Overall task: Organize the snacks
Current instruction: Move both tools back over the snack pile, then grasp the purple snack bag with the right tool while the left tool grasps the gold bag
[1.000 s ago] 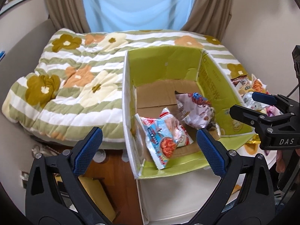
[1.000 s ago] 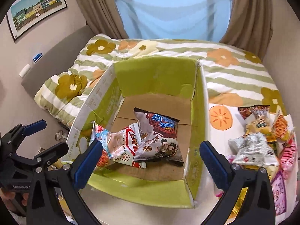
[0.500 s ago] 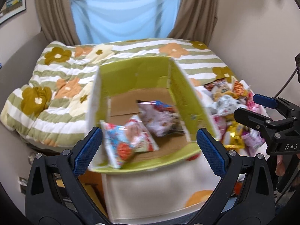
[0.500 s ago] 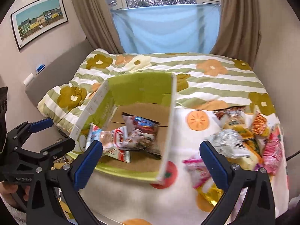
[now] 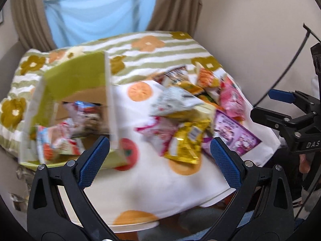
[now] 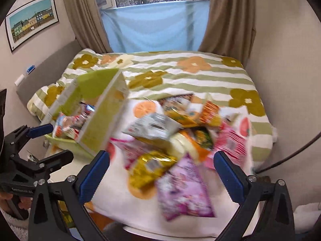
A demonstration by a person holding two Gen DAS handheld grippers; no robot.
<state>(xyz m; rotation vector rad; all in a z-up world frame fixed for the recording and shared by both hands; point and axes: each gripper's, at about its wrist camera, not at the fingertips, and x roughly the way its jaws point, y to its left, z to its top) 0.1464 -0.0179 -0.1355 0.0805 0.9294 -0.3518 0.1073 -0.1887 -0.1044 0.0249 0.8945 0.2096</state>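
Snack packets, crinkly foil and plastic, heaped point(image 5: 180, 108) point(image 6: 172, 132) on right part of white cloth w/ orange circles point(image 5: 160, 184) covering the desk. Few more packets inside green-lined cardboard box point(image 5: 74, 84) point(image 6: 100, 120) at left; blurred. Left gripper point(image 5: 159, 156) & right gripper point(image 6: 161, 170): fingers spread wide apart, holding nothing, above near edge of cloth. Striped floral bedspread point(image 6: 180, 74) behind.

Snack packets point(image 5: 180, 124) motion-blurred, labels unreadable, box point(image 5: 74, 84) contents smeared, purple packet point(image 6: 184, 188) print indistinct, gripper handles cropped below.
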